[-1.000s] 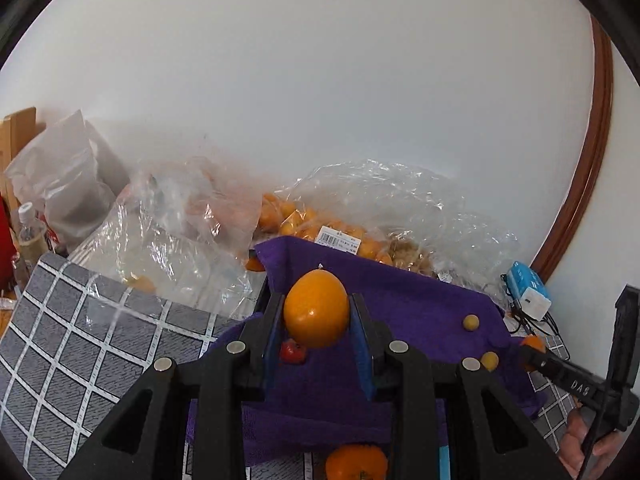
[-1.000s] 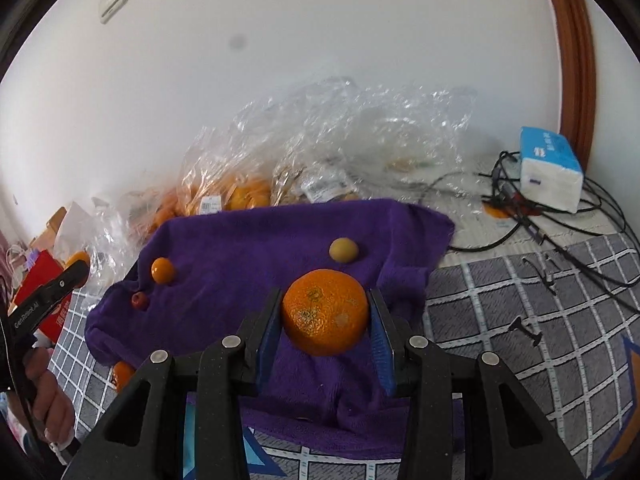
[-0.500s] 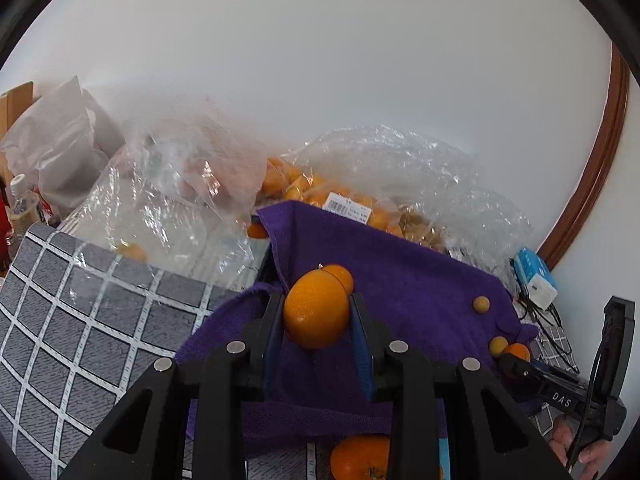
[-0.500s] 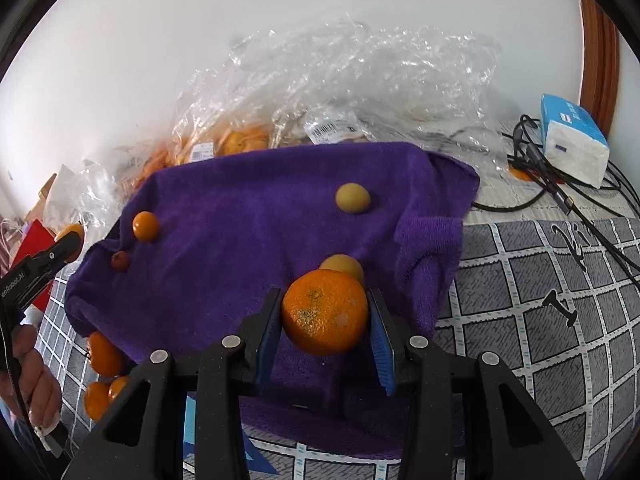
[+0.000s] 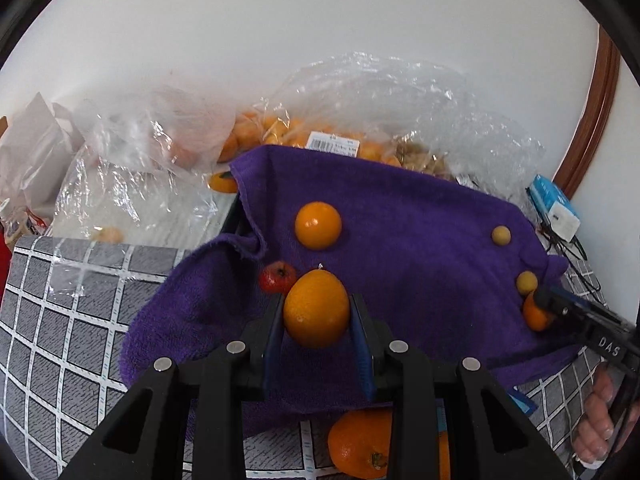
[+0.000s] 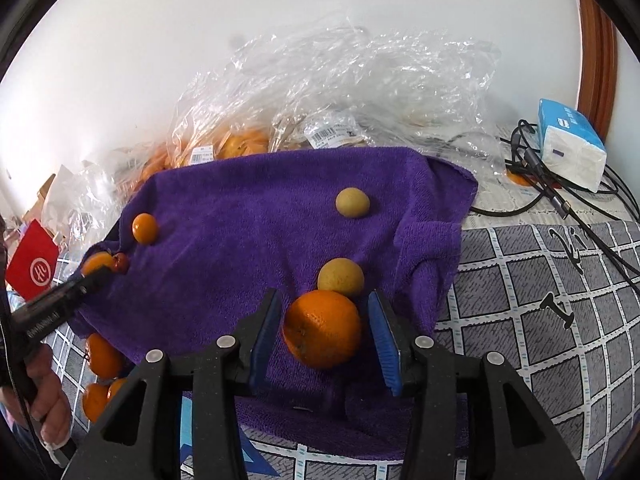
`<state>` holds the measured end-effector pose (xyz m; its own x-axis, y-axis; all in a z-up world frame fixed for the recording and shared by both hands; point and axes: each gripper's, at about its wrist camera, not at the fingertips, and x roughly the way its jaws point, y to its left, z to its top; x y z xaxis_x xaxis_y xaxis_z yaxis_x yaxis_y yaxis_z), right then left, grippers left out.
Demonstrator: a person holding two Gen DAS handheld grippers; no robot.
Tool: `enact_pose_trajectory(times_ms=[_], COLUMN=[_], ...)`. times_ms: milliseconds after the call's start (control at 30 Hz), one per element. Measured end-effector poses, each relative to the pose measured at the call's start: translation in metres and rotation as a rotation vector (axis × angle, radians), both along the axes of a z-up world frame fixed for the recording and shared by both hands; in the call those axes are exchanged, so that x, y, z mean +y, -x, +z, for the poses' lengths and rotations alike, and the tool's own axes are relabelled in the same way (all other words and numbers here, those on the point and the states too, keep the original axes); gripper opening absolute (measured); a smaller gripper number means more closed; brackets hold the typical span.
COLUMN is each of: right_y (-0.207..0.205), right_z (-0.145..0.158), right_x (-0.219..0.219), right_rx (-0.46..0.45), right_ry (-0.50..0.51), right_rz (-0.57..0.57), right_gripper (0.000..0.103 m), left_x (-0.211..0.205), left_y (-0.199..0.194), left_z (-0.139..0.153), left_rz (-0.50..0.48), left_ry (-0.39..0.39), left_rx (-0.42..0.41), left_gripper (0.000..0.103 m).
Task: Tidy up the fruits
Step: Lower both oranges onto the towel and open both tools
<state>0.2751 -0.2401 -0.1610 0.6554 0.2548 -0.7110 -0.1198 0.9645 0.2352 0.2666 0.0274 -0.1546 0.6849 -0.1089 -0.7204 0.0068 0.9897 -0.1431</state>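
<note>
A purple towel [image 5: 420, 240] [image 6: 248, 240] lies on the table with fruit on it. My left gripper [image 5: 317, 312] is shut on a smooth orange fruit [image 5: 316, 308] just above the towel's near left part, beside a small red fruit [image 5: 277, 277] and an orange [image 5: 318, 225]. My right gripper [image 6: 323, 332] stands open around a large orange [image 6: 322, 328] that rests on the towel, with gaps to both pads. A yellow fruit [image 6: 341, 277] touches it behind; another [image 6: 352, 202] lies farther back.
Clear plastic bags of oranges [image 5: 280, 136] [image 6: 240, 144] pile against the wall behind the towel. More oranges [image 5: 360, 444] [image 6: 102, 356] lie at the towel's near edge. A blue-white tissue pack [image 6: 568, 144] and black cables [image 6: 560, 200] sit at the right. A grey checked cloth [image 5: 60, 320] covers the table.
Both grippers have come down toward the towel. The right gripper has opened and the large orange now rests on the towel. The left gripper still holds its fruit.
</note>
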Motion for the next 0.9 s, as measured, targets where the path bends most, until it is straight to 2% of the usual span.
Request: enact_pose_trajectory(times_ms=[100,467,600,900], right_y=[0.001,0.011,0.013,0.018], right_z=[0.001,0.009,0.011,0.02], right_x=[-0.002,-0.004,-0.006,-0.008], right_rx=[-0.019,-0.092,-0.1,-0.125], right_ry=[0.002,0.033,0.031,0.035], right_rz=[-0.016,-0.044,-0.063,-0.081], right_gripper=[0.05,0.05,0.05,0.05], left_x=[-0.002,-0.006,-0.006,0.006], left_y=[-0.002,-0.001,0.0,0.013], left_z=[-0.002,-0.004,-0.001,0.019], left_rz=[-0.005,0.0,0.002,0.048], left_ry=[-0.028,-0.069,-0.056,-0.008], left_rx=[0.007,-0.004,-0.018,-0.11], left_gripper=[0.03,0.031,0.032,0.035])
